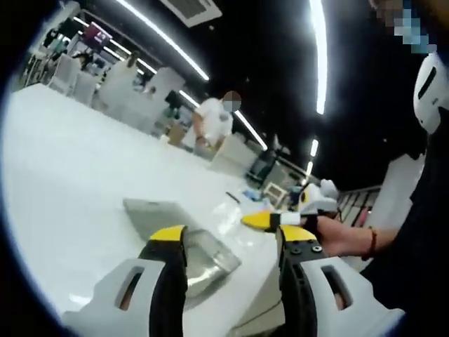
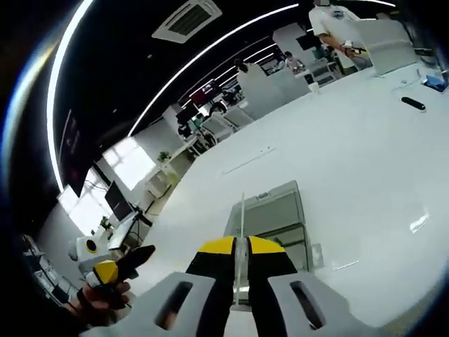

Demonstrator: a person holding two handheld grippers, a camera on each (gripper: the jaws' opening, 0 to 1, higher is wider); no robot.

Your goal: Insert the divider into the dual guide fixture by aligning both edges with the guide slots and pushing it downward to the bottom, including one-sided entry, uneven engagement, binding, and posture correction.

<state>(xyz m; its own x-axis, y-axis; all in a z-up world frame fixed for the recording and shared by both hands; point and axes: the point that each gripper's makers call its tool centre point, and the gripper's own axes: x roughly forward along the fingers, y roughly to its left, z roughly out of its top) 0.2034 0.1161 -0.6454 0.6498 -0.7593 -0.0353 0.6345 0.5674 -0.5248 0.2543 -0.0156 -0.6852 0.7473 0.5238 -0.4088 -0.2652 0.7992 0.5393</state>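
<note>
The grey metal guide fixture (image 1: 200,256) lies on the white table (image 1: 77,182), just beyond my left gripper (image 1: 231,235). That gripper stands open with nothing between its yellow-tipped fingers. In the right gripper view my right gripper (image 2: 240,247) is shut on the thin clear divider (image 2: 242,217). The divider shows edge-on, rising from the jaws and pointing toward the fixture (image 2: 277,210), above it and apart from its slots. The right gripper (image 1: 270,220) also enters the left gripper view from the right, held by a hand (image 1: 337,235). The left gripper (image 2: 112,270) shows at lower left.
A black pen-like object (image 2: 414,103) and a blue item (image 2: 435,81) lie far off on the white table (image 2: 365,161). A person in white (image 1: 214,123) stands at a distant table. The table's near edge runs just below the fixture (image 1: 245,309).
</note>
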